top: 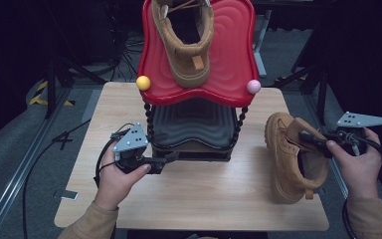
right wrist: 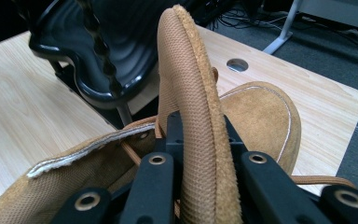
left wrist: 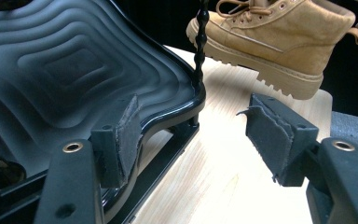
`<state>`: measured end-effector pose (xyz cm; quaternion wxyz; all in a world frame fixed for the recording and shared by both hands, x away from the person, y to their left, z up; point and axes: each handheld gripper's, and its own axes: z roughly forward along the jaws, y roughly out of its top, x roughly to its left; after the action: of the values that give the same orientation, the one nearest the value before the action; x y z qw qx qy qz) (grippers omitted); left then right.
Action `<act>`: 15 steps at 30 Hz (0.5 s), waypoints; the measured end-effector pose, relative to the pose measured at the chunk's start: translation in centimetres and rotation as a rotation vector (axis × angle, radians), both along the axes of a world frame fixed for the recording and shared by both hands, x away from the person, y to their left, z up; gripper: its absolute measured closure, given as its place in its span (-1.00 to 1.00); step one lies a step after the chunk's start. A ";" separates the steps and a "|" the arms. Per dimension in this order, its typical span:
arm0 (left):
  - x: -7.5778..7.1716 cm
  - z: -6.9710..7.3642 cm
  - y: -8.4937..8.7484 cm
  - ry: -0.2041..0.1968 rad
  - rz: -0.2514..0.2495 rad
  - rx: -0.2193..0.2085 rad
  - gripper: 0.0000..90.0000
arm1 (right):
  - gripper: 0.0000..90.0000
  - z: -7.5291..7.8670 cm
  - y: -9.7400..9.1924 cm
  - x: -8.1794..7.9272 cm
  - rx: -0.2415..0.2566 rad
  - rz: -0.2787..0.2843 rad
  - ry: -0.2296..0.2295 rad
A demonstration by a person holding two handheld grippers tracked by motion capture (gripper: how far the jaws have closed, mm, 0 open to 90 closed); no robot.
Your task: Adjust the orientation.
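Observation:
A tan suede boot is at the right of the wooden table, toe pointing away from me. My right gripper is shut on its upright tongue, which is pinched between both jaws; I cannot tell whether the sole rests on the table. A matching boot lies on the red top tray of a two-tier rack. My left gripper is open at the front left corner of the black lower tray. One of its pads is over the tray's rim and the other is over bare wood.
A yellow ball and a pink ball cap the red tray's front corners, above twisted black posts. A round hole is in the table's far right corner. Cables and stand legs are on the floor around the table.

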<state>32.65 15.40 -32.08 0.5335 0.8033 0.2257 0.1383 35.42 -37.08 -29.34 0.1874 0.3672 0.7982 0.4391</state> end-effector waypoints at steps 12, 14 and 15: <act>0.0 0.1 0.3 -0.004 0.002 -0.003 -0.20 | 0.78 4.2 0.7 -0.4 0.018 -0.007 -0.032; -0.1 0.1 0.3 -0.006 0.000 0.002 -0.20 | 0.79 4.9 0.8 -0.5 0.017 -0.005 -0.038; -0.1 0.1 0.3 -0.006 0.000 0.002 -0.20 | 0.79 4.9 0.8 -0.5 0.017 -0.005 -0.038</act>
<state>32.56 15.71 -31.95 0.5335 0.8034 0.2239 0.1408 34.95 -36.30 -24.46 0.2003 0.3624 0.7899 0.4524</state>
